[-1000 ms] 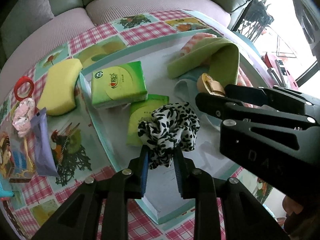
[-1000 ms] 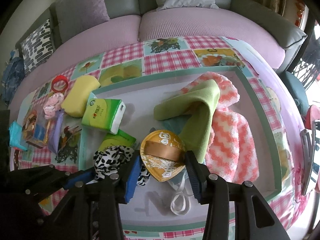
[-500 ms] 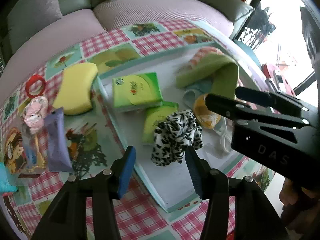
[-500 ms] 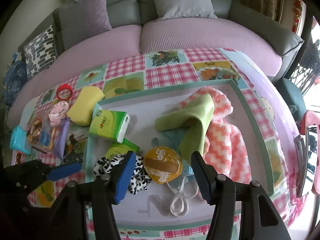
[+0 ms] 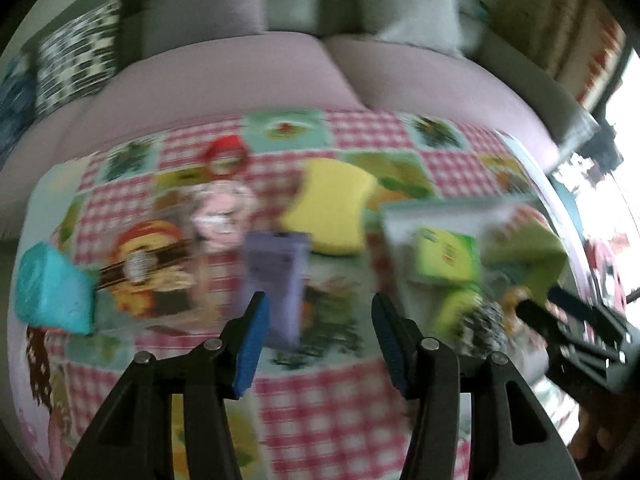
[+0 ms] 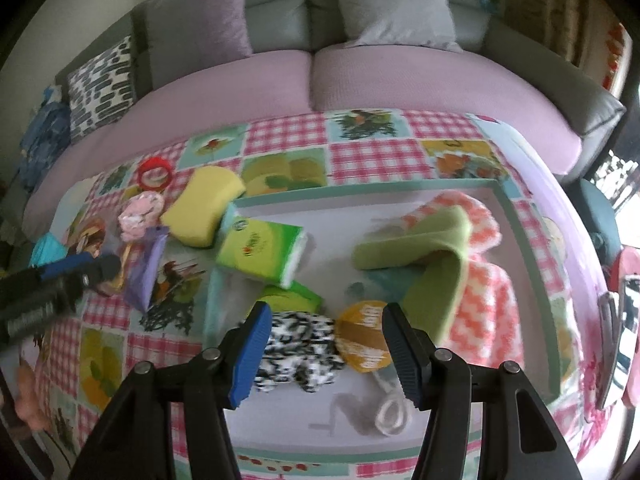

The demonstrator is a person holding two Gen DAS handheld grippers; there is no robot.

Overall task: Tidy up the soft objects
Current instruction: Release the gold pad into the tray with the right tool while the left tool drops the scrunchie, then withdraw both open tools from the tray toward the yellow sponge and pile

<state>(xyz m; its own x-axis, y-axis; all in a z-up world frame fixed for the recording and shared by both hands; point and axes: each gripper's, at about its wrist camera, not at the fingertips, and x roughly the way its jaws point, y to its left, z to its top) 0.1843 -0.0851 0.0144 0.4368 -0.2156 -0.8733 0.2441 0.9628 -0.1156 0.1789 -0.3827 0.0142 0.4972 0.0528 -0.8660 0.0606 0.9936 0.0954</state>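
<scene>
right gripper (image 6: 322,344) jaws open above black-and-white leopard-print fabric scrunchie (image 6: 300,354), which lies in shallow teal-rimmed tray (image 6: 360,194) beside round orange pouch (image 6: 366,340); left gripper (image 5: 318,332) jaws open, empty, left of tray.

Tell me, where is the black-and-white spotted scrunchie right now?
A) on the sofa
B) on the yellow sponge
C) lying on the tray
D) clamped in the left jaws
C: the spotted scrunchie lies loose on the tray beside the orange packet, and both pairs of jaws stand open and hold nothing.
</scene>
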